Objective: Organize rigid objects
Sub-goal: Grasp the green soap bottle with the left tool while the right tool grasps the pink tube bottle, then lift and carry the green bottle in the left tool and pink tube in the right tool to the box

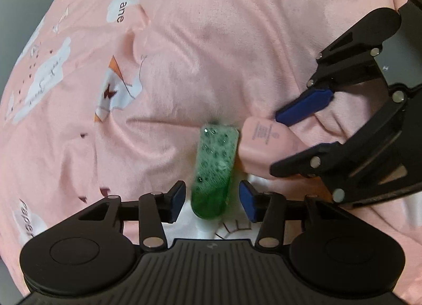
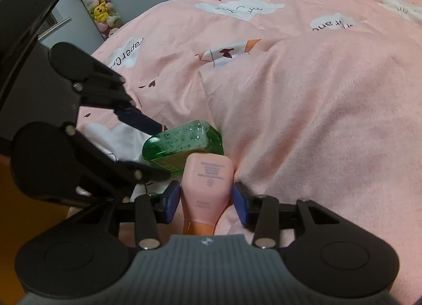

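Note:
A green clear bottle (image 1: 213, 162) full of foamy liquid lies on the pink bedspread (image 1: 184, 54), lengthwise between the pads of my left gripper (image 1: 212, 202). A narrow gap shows on each side, so the left gripper is open around it. A pink bottle (image 2: 208, 173) with an orange cap lies right beside the green bottle (image 2: 184, 144) and touches it. My right gripper (image 2: 206, 204) is shut on the pink bottle, both blue pads against its sides. In the left wrist view the right gripper (image 1: 277, 144) comes in from the right with the pink bottle (image 1: 263, 144) in it.
The bedspread (image 2: 290, 94) is rumpled, with a raised fold just right of the bottles. A tall clear tube of plush toys (image 2: 97, 7) stands against the grey wall at the far left. A strip of orange floor (image 2: 15, 212) shows beside the bed.

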